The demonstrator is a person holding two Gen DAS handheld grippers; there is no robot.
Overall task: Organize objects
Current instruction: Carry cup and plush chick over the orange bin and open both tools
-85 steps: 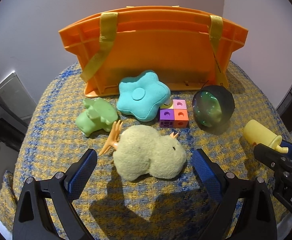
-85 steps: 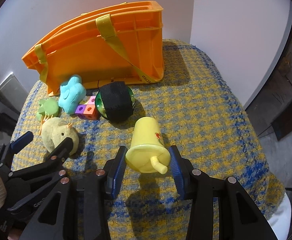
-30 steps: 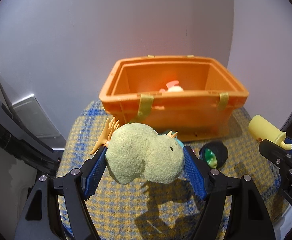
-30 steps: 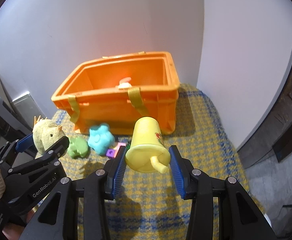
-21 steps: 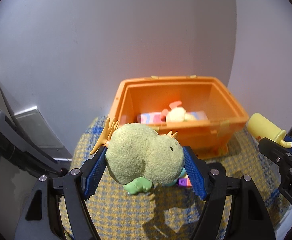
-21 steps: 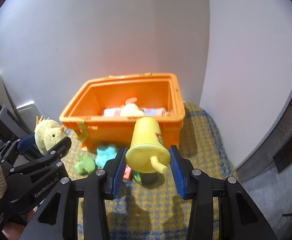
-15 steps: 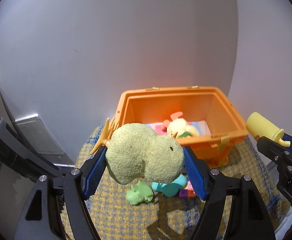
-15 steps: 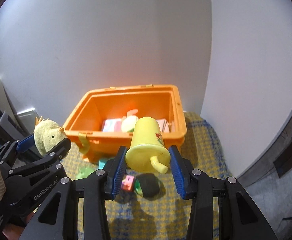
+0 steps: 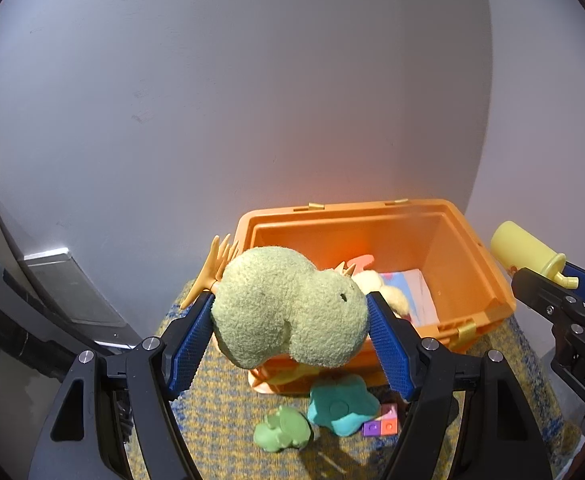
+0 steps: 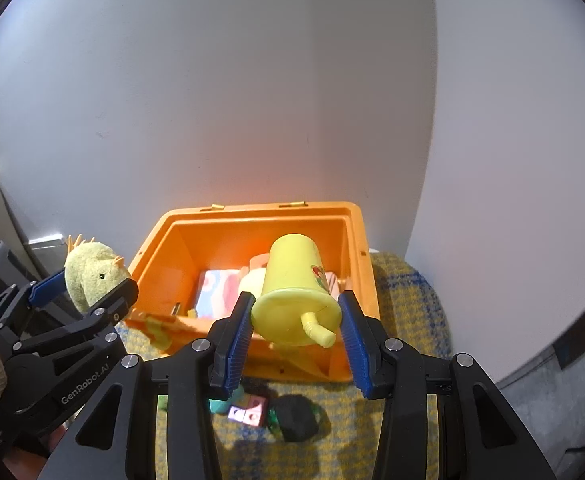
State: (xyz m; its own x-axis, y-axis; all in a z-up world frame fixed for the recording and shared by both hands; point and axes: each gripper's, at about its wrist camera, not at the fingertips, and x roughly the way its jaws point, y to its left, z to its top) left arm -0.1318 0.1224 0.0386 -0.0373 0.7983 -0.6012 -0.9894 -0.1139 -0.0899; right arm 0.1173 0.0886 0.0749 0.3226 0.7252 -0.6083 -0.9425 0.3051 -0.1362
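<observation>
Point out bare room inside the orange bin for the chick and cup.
The orange bin is bare at its left end, beside the pink-and-blue book, and along its back wall. The middle and right floor is crowded with the book and a cream plush.

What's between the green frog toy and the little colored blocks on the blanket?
The teal star cushion lies between the green frog toy and the colored blocks, seen in the left wrist view.

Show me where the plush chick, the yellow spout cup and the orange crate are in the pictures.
plush chick (image 9: 288,312): left wrist view, middle of its fuzzy body.
yellow spout cup (image 10: 292,280): right wrist view, on its side wall.
orange crate (image 10: 252,210): right wrist view, on the far rim.
</observation>
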